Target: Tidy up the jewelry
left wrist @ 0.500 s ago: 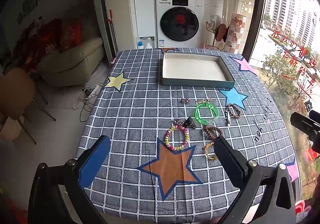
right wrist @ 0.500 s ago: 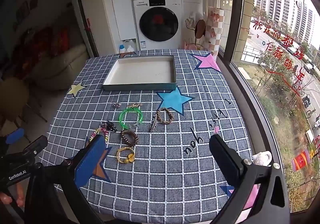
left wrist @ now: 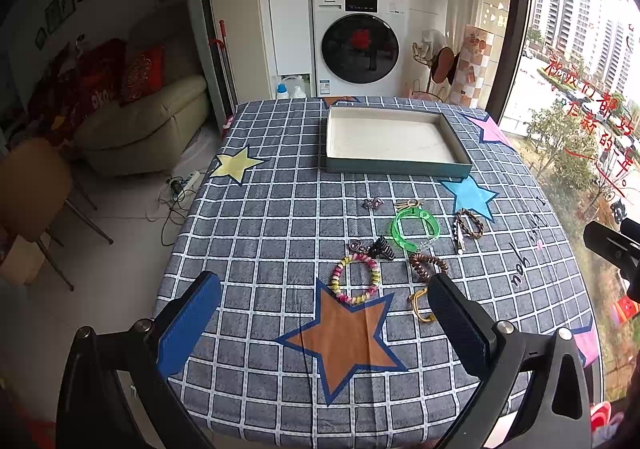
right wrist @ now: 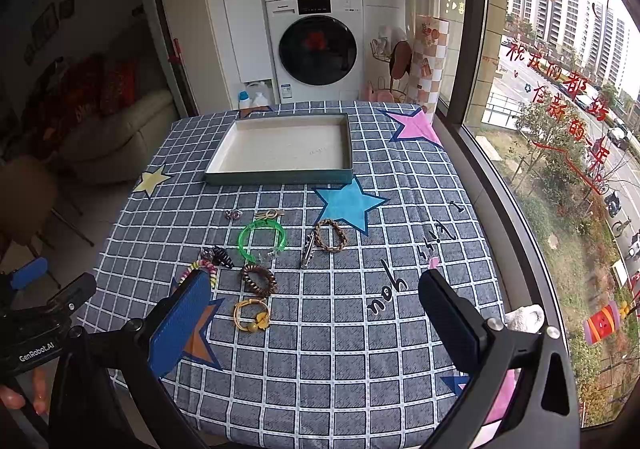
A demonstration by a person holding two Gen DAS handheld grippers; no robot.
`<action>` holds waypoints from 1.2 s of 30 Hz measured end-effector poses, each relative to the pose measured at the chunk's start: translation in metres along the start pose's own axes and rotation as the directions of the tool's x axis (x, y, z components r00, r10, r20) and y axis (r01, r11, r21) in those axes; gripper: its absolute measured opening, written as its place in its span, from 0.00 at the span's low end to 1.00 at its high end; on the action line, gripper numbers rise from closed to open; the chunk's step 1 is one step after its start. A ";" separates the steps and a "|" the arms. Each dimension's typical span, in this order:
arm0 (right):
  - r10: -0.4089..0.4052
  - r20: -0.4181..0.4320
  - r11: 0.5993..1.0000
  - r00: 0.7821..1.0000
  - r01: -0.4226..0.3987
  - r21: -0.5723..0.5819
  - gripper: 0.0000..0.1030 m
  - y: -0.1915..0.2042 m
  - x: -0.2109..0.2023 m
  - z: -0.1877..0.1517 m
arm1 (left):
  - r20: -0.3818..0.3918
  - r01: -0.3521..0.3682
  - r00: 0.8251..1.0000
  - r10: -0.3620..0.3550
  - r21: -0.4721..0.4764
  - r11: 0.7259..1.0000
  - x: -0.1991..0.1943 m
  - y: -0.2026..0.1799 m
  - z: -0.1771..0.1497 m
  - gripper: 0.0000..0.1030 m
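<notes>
Both grippers hang above the near edge of the checked tablecloth (left wrist: 256,241), angled down at it. The left gripper (left wrist: 324,323) has its jaws spread wide with nothing between them, and the right gripper (right wrist: 316,319) is just as wide apart and empty. The jewelry lies scattered mid-table: a pastel spiral bracelet (left wrist: 355,279) at the tip of the orange star (left wrist: 344,341), a black claw clip (left wrist: 382,247) just behind it, a green bangle (left wrist: 415,229), a brown coil tie (right wrist: 259,279), a yellow hair tie (right wrist: 251,315), a braided bracelet (right wrist: 330,235) beside a silver clip (right wrist: 307,249). The shallow tray (left wrist: 396,168) sits farther back, its white floor bare, well apart from the pieces.
</notes>
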State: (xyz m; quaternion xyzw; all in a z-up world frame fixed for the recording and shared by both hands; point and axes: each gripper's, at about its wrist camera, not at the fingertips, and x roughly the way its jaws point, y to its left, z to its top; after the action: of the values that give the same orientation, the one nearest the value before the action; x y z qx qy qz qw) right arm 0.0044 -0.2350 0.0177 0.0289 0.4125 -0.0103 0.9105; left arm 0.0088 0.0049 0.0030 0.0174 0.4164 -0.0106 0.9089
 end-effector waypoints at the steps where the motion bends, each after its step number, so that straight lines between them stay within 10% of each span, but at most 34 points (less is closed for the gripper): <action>1: 0.000 0.000 1.000 1.000 0.000 0.001 1.00 -0.004 -0.002 -0.001 | 0.001 -0.001 1.000 0.001 0.001 1.000 0.000 0.000 0.000 1.00; 36: -0.009 0.027 1.000 1.000 0.010 -0.027 1.00 0.001 0.000 -0.003 | -0.005 -0.004 1.000 0.004 -0.005 1.000 0.003 0.003 -0.001 1.00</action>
State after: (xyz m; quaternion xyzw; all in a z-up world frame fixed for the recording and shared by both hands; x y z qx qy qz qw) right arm 0.0021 -0.2334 0.0160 0.0142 0.4004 -0.0095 0.9162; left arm 0.0103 0.0076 0.0005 0.0161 0.4186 -0.0077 0.9080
